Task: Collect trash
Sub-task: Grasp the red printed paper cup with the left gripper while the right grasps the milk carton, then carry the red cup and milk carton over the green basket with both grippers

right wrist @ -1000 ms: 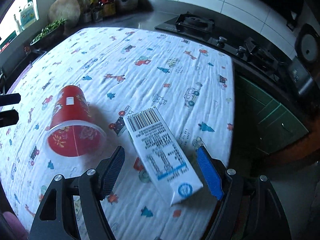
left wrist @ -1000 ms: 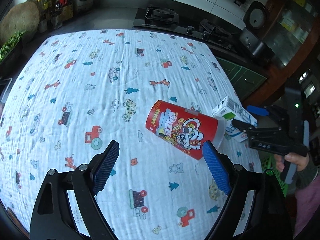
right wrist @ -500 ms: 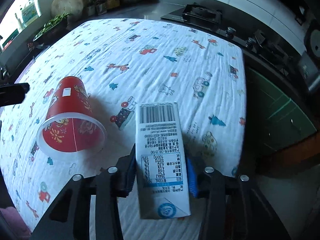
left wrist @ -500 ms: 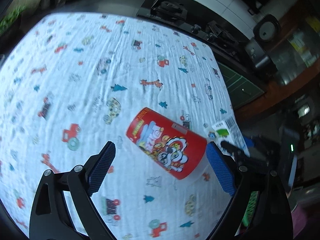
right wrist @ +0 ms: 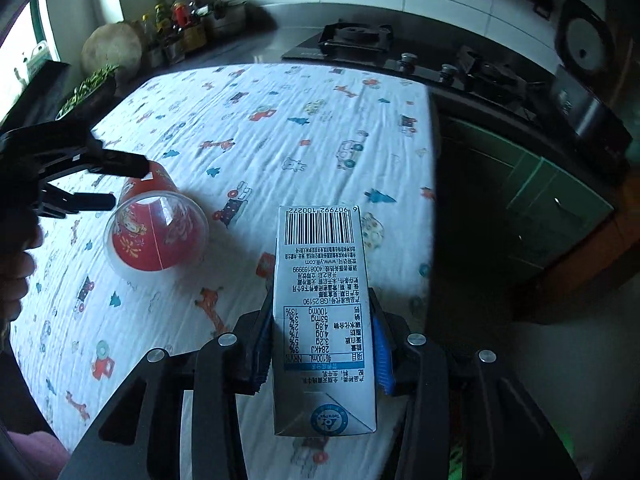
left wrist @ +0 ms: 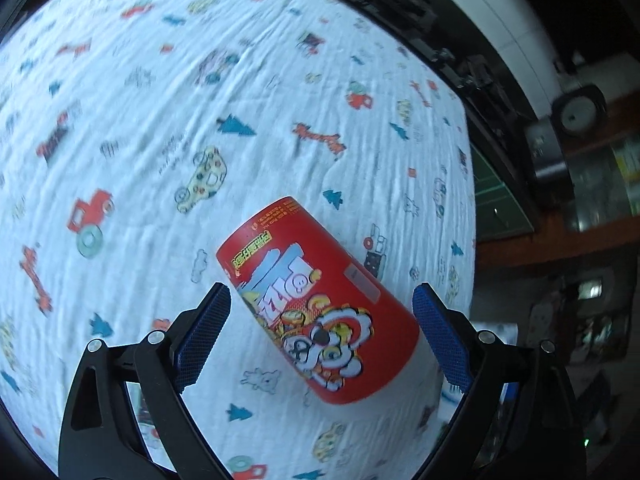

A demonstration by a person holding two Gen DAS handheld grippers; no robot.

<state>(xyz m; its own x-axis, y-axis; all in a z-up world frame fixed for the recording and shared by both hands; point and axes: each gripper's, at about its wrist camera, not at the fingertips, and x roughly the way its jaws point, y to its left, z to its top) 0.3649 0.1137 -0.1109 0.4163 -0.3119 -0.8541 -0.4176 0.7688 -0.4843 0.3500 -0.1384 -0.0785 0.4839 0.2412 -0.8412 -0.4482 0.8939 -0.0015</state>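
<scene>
My right tool (right wrist: 320, 354) is clamped on the milk carton (right wrist: 322, 320), its blue pads pressed to the two narrow sides, with the barcode end pointing away from me and the carton raised over the near right corner of the counter (right wrist: 408, 184). The red snack cup (left wrist: 316, 316) lies on its side on the printed cloth (left wrist: 200, 100) toward the counter's near left part, its clear open mouth facing my right tool. My left tool (left wrist: 320, 340) stands apart around that cup, one pad on each side of the red wall, neither pad touching it. In the right wrist view the left tool (right wrist: 116, 184) reaches in from the left edge, with my fingers (right wrist: 16, 272) behind it. Beyond the cup the cloth runs bare to the far edge, wide open room. The right edge drops off to dark floor and green cabinet doors (right wrist: 552, 216). At the far edge sits the black stove (right wrist: 356, 40), and bottles (right wrist: 176, 16) crowd the far left corner.
</scene>
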